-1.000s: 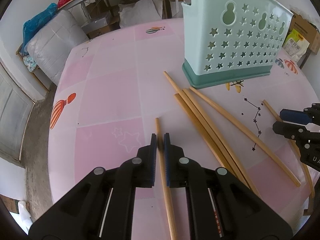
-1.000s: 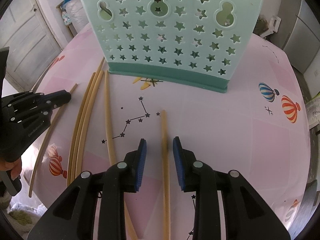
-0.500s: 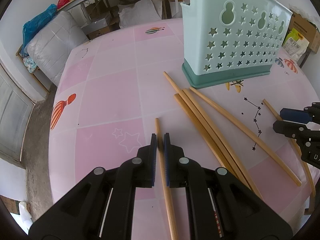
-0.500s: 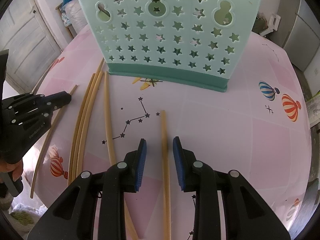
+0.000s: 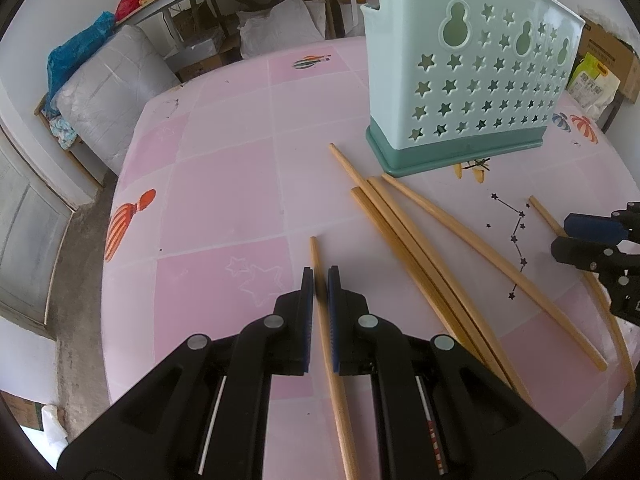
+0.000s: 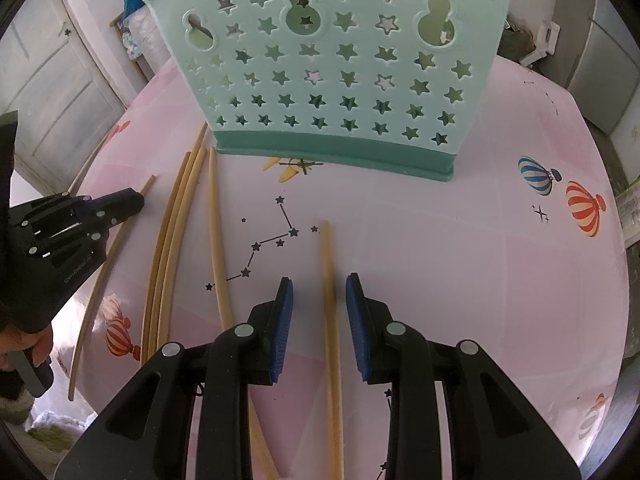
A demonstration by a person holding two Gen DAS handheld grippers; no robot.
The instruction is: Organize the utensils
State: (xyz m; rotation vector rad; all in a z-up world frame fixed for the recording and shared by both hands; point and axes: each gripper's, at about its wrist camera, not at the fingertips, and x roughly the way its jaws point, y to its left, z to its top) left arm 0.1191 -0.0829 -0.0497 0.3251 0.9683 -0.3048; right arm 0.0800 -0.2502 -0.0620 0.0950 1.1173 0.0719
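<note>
Left hand-held gripper (image 5: 320,280) angled steeply down at the desk (image 5: 224,200), blue pads pinching a single wooden chopstick (image 5: 316,256) near its upper end; stick runs from 12 o'clock above the pads back toward 6 o'clock under the black frame. Right hand-held gripper (image 6: 319,292) likewise tilted steeply down, jaws partly spread, straddling another chopstick (image 6: 326,248) lying on the pink cloth, a gap visible on either side, pads not pressing it. Four loose chopsticks (image 5: 400,232) fanned between the two grippers, at 1 to 3 o'clock from the left one, at 10 o'clock from the right one, three of them bunched side by side. Mint star-punched utensil holder (image 6: 332,80) upright at 12 o'clock from the right gripper, at 1 o'clock from the left. Fingers of a person's hand (image 6: 24,346) glimpsed at 8 o'clock in the right wrist view, wrapped round the left gripper's handle.
</note>
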